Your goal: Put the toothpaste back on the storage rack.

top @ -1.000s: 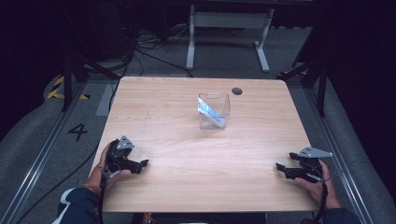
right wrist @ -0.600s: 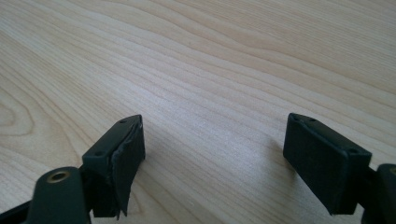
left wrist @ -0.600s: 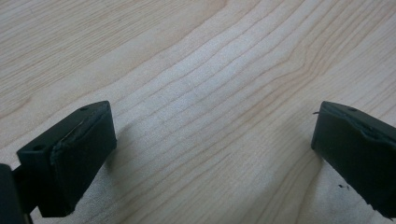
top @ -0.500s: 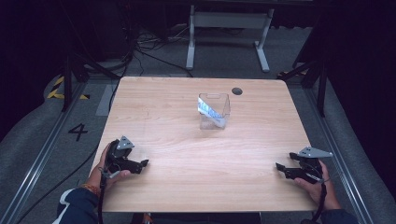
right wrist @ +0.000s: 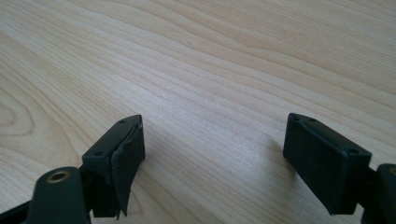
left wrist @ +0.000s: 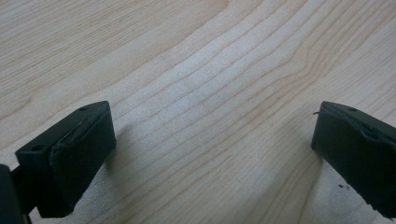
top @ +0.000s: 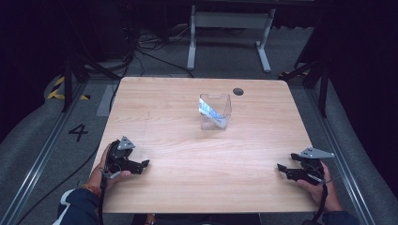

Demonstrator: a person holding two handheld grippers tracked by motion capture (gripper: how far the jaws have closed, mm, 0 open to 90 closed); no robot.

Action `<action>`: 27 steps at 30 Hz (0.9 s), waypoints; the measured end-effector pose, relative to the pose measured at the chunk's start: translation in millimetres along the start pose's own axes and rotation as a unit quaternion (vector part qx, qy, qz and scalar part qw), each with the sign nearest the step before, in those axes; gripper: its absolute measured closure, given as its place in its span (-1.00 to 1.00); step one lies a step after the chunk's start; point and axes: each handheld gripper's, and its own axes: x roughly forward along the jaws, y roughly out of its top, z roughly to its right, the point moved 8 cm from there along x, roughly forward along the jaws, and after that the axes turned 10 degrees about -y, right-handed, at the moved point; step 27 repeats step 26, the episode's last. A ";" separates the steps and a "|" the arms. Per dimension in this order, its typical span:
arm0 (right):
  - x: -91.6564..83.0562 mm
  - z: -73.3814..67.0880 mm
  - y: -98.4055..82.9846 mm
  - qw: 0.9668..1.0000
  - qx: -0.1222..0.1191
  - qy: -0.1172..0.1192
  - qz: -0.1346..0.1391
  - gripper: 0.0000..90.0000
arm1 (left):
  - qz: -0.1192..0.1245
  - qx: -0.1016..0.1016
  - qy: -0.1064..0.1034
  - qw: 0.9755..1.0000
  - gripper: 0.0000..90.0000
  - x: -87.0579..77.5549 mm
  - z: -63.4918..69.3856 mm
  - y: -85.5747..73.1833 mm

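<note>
Nothing has moved since the earlier frames: both hands rest at the same spots on the near corners of the pale wooden table (top: 187,140), and the clear plastic box (top: 215,111) stands where it stood.

In the high view, the person's left hand (top: 105,171) lies at the table's near left edge, forearm coming in from below in a dark blue sleeve, and holds the left gripper (top: 141,166) low over the wood with its jaws pointing right, toward the table's middle. The right hand (top: 319,185) sits at the near right edge, its right gripper (top: 282,169) pointing left, toward the middle.

In the left gripper view, the left gripper (left wrist: 212,149) has its two black jaws spread wide apart with only bare wood grain between them. In the right gripper view, the right gripper (right wrist: 212,158) is likewise released, jaws wide, gripping nothing.

The box, with a white and blue packet (top: 210,110) leaning slantwise inside it, stands beyond the table's middle, well apart from both grippers, near a small dark round hole (top: 238,91) in the tabletop.
</note>
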 end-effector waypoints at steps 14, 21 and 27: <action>-0.2 0.1 -0.2 1.000 0.000 -0.002 -0.001 -0.53 | 0.000 -0.001 0.001 1.000 -1.00 0.0 0.1 0.2; -0.4 -0.4 -0.1 1.000 0.004 -0.002 0.000 -0.53 | 0.000 -0.002 0.001 1.000 -1.00 0.1 0.1 0.2; -0.5 -0.3 -0.1 1.000 0.004 -0.002 0.000 -0.53 | 0.000 -0.001 0.001 1.000 -1.00 0.0 0.1 0.2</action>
